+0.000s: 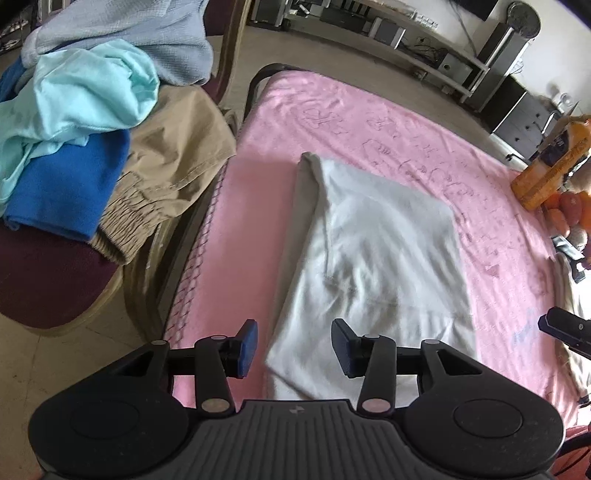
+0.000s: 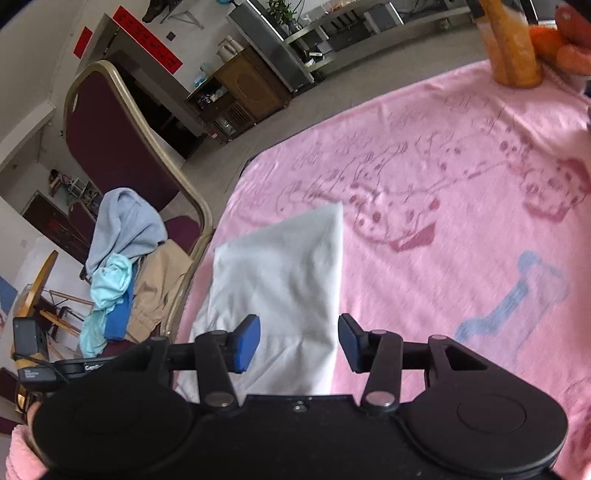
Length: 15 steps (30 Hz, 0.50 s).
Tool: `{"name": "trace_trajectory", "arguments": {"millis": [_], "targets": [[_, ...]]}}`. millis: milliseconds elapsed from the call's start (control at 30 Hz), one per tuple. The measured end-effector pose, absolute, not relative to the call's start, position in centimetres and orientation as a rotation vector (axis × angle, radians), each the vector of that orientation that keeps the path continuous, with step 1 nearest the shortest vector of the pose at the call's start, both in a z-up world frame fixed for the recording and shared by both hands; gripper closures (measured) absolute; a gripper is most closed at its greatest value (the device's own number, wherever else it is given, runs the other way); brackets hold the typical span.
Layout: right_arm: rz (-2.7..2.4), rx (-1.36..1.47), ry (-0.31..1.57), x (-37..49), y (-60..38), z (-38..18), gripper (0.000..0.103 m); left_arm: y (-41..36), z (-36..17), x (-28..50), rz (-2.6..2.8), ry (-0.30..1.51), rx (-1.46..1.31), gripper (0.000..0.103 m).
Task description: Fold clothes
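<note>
A white folded garment (image 1: 373,251) lies flat on the pink blanket (image 1: 424,140), its near corner toward me. My left gripper (image 1: 295,347) hovers over that near corner, jaws apart, blue pads (image 1: 246,347) clear of the cloth. In the right wrist view the same white garment (image 2: 284,266) runs away from my right gripper (image 2: 299,343), which stands open above its near edge with nothing pinched. A black part of the right gripper (image 1: 565,328) shows at the left view's right edge.
A maroon chair (image 1: 48,280) left of the blanket carries a pile of clothes: tan trousers (image 1: 173,155), a blue piece (image 1: 70,192), an aqua shirt (image 1: 85,96), a pale blue top (image 1: 129,33). An orange bottle (image 1: 550,166) and fruit (image 1: 569,210) sit at the blanket's far right.
</note>
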State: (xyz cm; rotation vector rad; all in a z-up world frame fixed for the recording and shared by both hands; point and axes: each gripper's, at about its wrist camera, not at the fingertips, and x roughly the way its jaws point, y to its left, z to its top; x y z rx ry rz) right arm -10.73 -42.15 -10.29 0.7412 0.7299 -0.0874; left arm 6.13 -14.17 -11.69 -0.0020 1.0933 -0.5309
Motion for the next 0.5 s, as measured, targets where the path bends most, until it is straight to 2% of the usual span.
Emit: {"name": "trace_trajectory", "arguments": {"millis": [267, 500], "targets": [[-0.143, 0.719, 0.694, -11.2, -45.7, -7.9, 0.055, -15.5, -12.1, 6.1, -0.567, 1.116, 0.026, 0.059], [-0.091, 0.741, 0.789, -9.5, -45.8, -11.0, 0.053, -15.2, -13.0, 7.4, -0.527, 1.168, -0.032, 0.055]]}}
